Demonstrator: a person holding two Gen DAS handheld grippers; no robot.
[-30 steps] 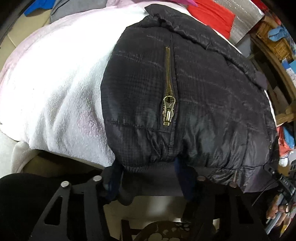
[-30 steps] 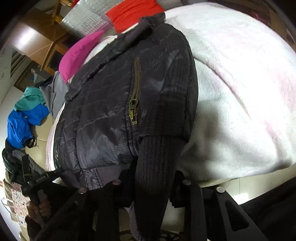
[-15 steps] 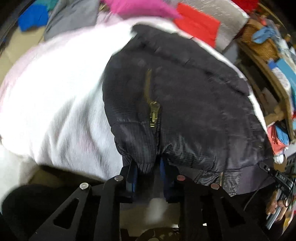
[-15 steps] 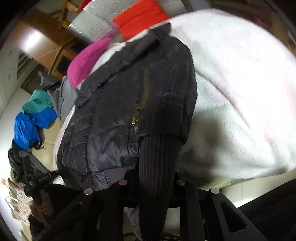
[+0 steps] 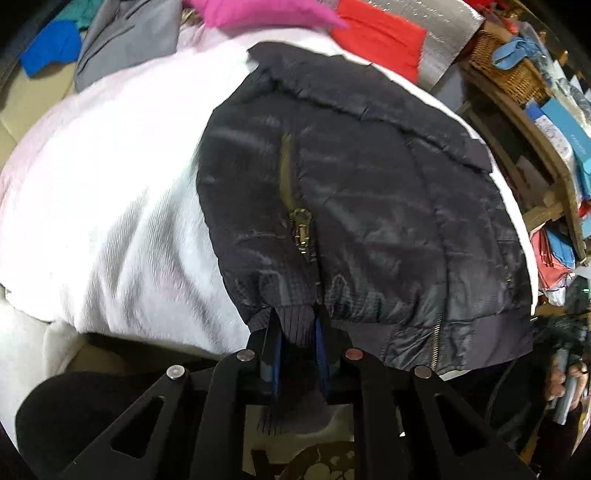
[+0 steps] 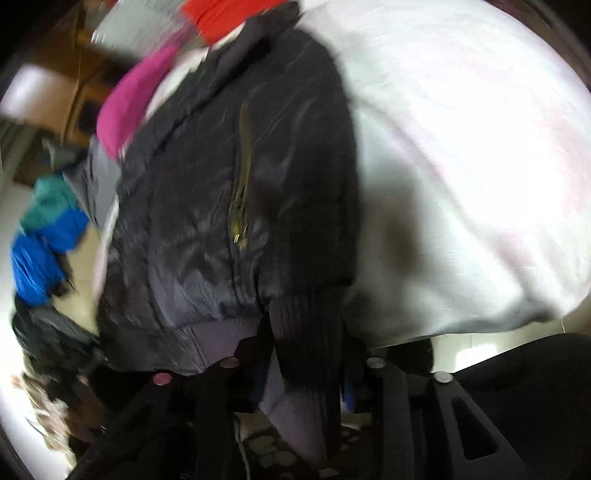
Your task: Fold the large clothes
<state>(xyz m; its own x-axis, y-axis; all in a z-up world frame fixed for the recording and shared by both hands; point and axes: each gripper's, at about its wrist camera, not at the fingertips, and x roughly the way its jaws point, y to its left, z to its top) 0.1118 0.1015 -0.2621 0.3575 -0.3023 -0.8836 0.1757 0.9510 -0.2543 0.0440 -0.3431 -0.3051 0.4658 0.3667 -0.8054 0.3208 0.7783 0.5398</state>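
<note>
A black quilted jacket (image 5: 369, 206) with brass pocket zips lies on a white fleece blanket (image 5: 110, 206), collar at the far end. My left gripper (image 5: 295, 325) is shut on the ribbed cuff and hem at the jacket's near left corner. In the right wrist view the same jacket (image 6: 207, 206) fills the middle. My right gripper (image 6: 306, 343) is shut on the dark ribbed sleeve cuff (image 6: 306, 325) at the near right corner, with grey hem ribbing beside it. The view is blurred.
Pink (image 5: 258, 14), red (image 5: 376, 33), grey (image 5: 125, 37) and blue (image 5: 51, 48) clothes lie beyond the blanket. A wooden shelf with a wicker basket (image 5: 506, 66) stands at the right. The white blanket (image 6: 461, 166) spreads right of the jacket.
Both grippers have closed on the jacket's near edge and pulled back from the bed. The hem and cuffs now lift off the blanket edge.
</note>
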